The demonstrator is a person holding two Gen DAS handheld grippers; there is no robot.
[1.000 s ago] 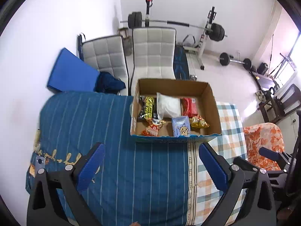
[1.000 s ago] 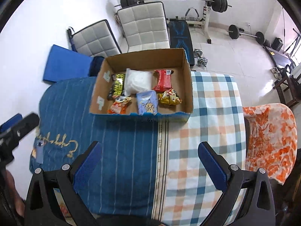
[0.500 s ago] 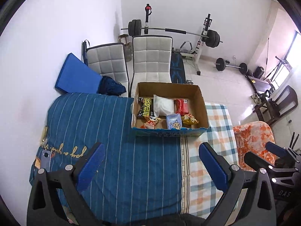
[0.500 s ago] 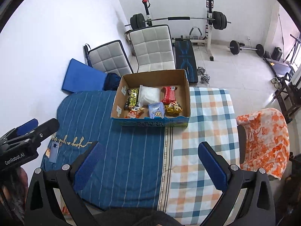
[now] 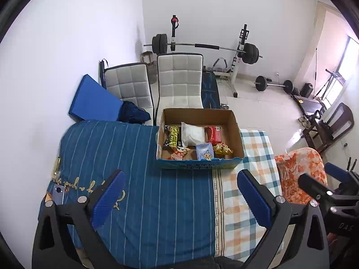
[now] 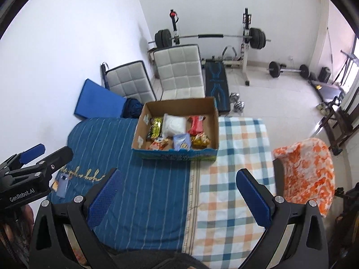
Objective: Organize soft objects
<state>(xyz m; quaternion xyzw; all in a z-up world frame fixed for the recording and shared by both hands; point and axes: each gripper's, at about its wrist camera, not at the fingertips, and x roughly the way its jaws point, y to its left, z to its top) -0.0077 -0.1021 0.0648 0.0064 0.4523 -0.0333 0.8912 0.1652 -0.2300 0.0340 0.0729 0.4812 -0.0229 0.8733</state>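
Note:
A cardboard box [image 5: 235, 132] [image 6: 213, 121] stands on the table's far side and holds several soft snack packets: a black-yellow packet [image 5: 172, 135], a white bag [image 5: 193, 132] [image 6: 174, 124], a red packet [image 5: 213, 133] [image 6: 195, 124], a light blue packet [image 5: 204, 151] [image 6: 182, 141], and orange [image 5: 178, 152] and yellow ones [image 5: 222, 149]. My left gripper [image 5: 180, 196] is open and empty, high above the blue striped cloth [image 5: 107, 143]. My right gripper [image 6: 178, 194] is open and empty above the checked cloth [image 6: 237, 148]. Each gripper shows at the edge of the other's view.
A phone [image 5: 58, 194] [image 6: 62, 182] lies at the left table edge. Two white padded chairs [image 5: 179, 78] and a blue mat [image 5: 94, 98] stand behind the table. An orange-draped chair [image 6: 307, 168] is at the right. A barbell rack [image 5: 202, 47] stands by the far wall.
Both grippers have risen and pulled back from the table, so the box looks smaller and farther away. Both stay open and empty. The packets have not moved.

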